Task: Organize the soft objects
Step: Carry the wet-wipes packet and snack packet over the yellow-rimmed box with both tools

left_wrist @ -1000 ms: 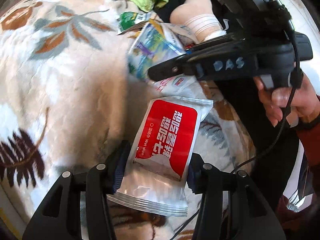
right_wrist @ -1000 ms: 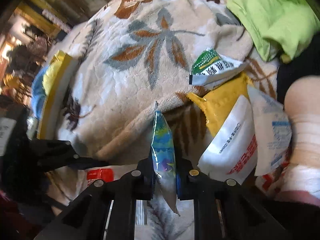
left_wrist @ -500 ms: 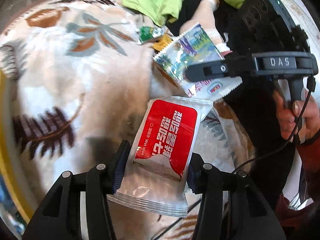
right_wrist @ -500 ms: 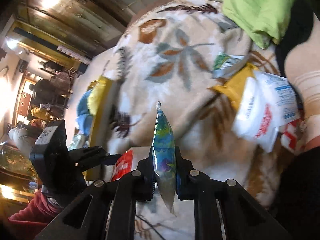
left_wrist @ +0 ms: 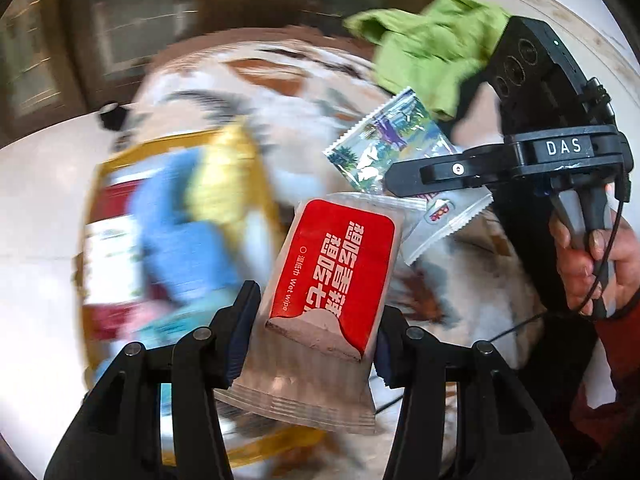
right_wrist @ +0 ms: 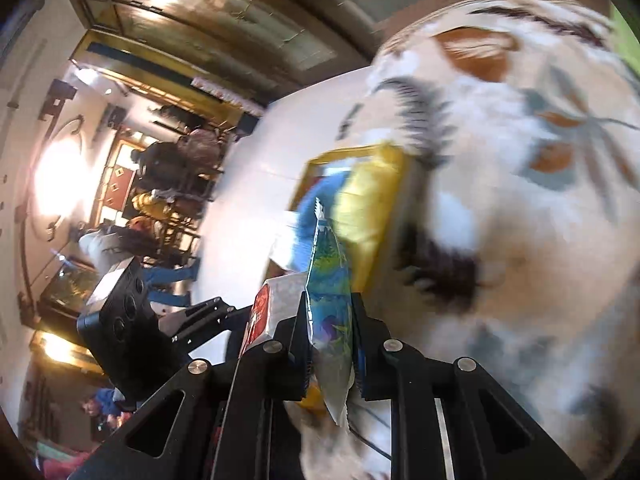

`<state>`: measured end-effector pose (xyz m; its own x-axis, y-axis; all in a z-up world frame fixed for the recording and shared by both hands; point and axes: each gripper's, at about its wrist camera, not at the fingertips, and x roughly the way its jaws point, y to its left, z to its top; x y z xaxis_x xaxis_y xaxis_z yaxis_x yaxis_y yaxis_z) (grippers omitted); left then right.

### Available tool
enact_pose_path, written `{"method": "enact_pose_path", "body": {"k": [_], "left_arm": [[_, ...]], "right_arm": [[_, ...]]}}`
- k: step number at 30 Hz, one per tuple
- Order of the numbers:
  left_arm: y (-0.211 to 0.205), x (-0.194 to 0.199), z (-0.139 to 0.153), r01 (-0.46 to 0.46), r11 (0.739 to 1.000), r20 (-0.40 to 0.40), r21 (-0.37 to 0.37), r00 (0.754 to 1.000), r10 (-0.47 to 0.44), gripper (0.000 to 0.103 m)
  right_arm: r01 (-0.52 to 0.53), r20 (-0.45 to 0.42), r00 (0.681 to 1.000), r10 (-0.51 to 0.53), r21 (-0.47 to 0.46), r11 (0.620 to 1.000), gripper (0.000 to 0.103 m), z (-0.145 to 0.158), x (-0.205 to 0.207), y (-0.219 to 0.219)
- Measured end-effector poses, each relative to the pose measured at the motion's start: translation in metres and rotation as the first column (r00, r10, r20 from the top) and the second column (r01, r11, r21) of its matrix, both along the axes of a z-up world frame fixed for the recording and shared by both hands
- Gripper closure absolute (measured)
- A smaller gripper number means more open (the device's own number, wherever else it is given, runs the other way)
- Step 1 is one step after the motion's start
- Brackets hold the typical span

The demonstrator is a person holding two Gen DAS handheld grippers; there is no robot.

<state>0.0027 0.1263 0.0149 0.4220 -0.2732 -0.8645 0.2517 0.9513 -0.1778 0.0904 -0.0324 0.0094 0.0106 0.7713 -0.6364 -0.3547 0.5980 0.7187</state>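
Mid-carry, and swung well off the heap of packets that filled both views a second ago. Now faces a yellow-rimmed container (left_wrist: 94, 208) stuffed with blue and yellow soft things, blurred, at 9 o'clock in the left wrist view and just past 12 o'clock of the fingers in the right wrist view. Reads as the drop-off step of the sorting: pick-up done for two items, release not yet made, the rest of the heap left for later.

Grips, in the left hand-held gripper (left_wrist: 316, 320), a red-and-silver plastic wet-wipe packet (left_wrist: 336, 264), clenched flat between the pads, label up, top edge leaning toward 1 o'clock, same seating as a second ago. Pinches, in the right hand-held gripper (right_wrist: 330, 332), a blue-green printed foil sachet (right_wrist: 328, 280) edge-on, serrated top pointing to 12 o'clock, lower end hanging below the pads.

Held level and forward on the left; held across from 3 o'clock on the right, side-on in the left wrist view, with a person's hand (left_wrist: 588, 256) wrapped round the grip and trigger. Carried close together, sachet just beyond the red packet's top edge, contact impossible to tell. Below and behind, a cream fleece blanket with brown and grey leaf print (right_wrist: 520, 200); at 1 o'clock in the left wrist view, a crumpled lime-green cloth (left_wrist: 432, 44).
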Motion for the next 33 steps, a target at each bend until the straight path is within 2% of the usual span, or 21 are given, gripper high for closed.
{"method": "enact_pose_path", "body": {"k": [4, 11, 15, 16, 17, 20, 21, 22, 23, 24, 25, 27, 30, 33], "left_arm": [[0.043, 0.0, 0.002, -0.095, 0.995, 0.004, 0.036, 0.995, 0.095, 0.054], [0.089, 0.002, -0.014, -0.208, 0.972, -0.002, 0.106, 0.978, 0.209, 0.054], [0.1, 0.008, -0.028, -0.248, 0.957, -0.019, 0.149, 0.967, 0.253, 0.054], [0.101, 0.009, -0.032, -0.254, 0.956, -0.025, 0.146, 0.965, 0.26, 0.054], [0.101, 0.01, -0.035, -0.256, 0.956, -0.031, 0.144, 0.964, 0.263, 0.054], [0.098, 0.011, -0.042, -0.265, 0.951, -0.027, 0.161, 0.962, 0.273, 0.053], [0.097, 0.012, -0.044, -0.271, 0.948, -0.023, 0.169, 0.96, 0.278, 0.051], [0.097, 0.012, -0.044, -0.275, 0.947, -0.024, 0.168, 0.959, 0.283, 0.051], [0.098, 0.012, -0.044, -0.285, 0.945, -0.029, 0.159, 0.956, 0.294, 0.045], [0.099, 0.012, -0.043, -0.303, 0.94, -0.032, 0.157, 0.95, 0.312, 0.034], [0.1, 0.012, -0.041, -0.313, 0.936, -0.029, 0.159, 0.946, 0.322, 0.031], [0.1, 0.01, -0.033, -0.335, 0.925, 0.002, 0.178, 0.94, 0.34, 0.031], [0.095, 0.007, -0.019, -0.349, 0.919, 0.044, 0.185, 0.937, 0.347, 0.031], [0.084, 0.004, -0.004, -0.356, 0.919, 0.087, 0.17, 0.934, 0.346, 0.026]], "right_arm": [[-0.029, -0.032, 0.999, 0.03, 0.028, 0.999, 0.084, -0.008, 0.01, 0.047], [-0.058, -0.134, 0.989, 0.066, 0.062, 0.996, 0.083, -0.038, 0.021, 0.102], [-0.104, -0.13, 0.986, 0.102, -0.009, 0.995, 0.083, -0.055, 0.018, 0.126], [-0.115, -0.118, 0.987, 0.111, -0.029, 0.993, 0.082, -0.057, 0.016, 0.128], [-0.124, -0.1, 0.988, 0.117, -0.066, 0.99, 0.076, -0.058, 0.014, 0.134], [-0.136, -0.025, 0.991, 0.134, -0.156, 0.978, 0.053, -0.051, 0.004, 0.14], [-0.127, 0.014, 0.991, 0.133, -0.211, 0.969, 0.044, -0.045, 0.0, 0.14], [-0.117, 0.043, 0.99, 0.131, -0.249, 0.962, 0.039, -0.041, -0.003, 0.141], [-0.102, 0.089, 0.987, 0.132, -0.287, 0.953, 0.035, -0.034, -0.005, 0.137], [-0.09, 0.127, 0.983, 0.133, -0.299, 0.95, 0.034, -0.027, -0.008, 0.135], [-0.077, 0.164, 0.978, 0.131, -0.3, 0.951, 0.033, -0.019, -0.012, 0.131], [-0.037, 0.21, 0.972, 0.107, -0.314, 0.949, 0.021, -0.008, -0.018, 0.119], [0.036, 0.28, 0.957, 0.071, -0.358, 0.933, 0.01, 0.001, -0.025, 0.095], [0.12, 0.374, 0.926, 0.054, -0.427, 0.896, 0.008, 0.005, -0.036, 0.065]]}}
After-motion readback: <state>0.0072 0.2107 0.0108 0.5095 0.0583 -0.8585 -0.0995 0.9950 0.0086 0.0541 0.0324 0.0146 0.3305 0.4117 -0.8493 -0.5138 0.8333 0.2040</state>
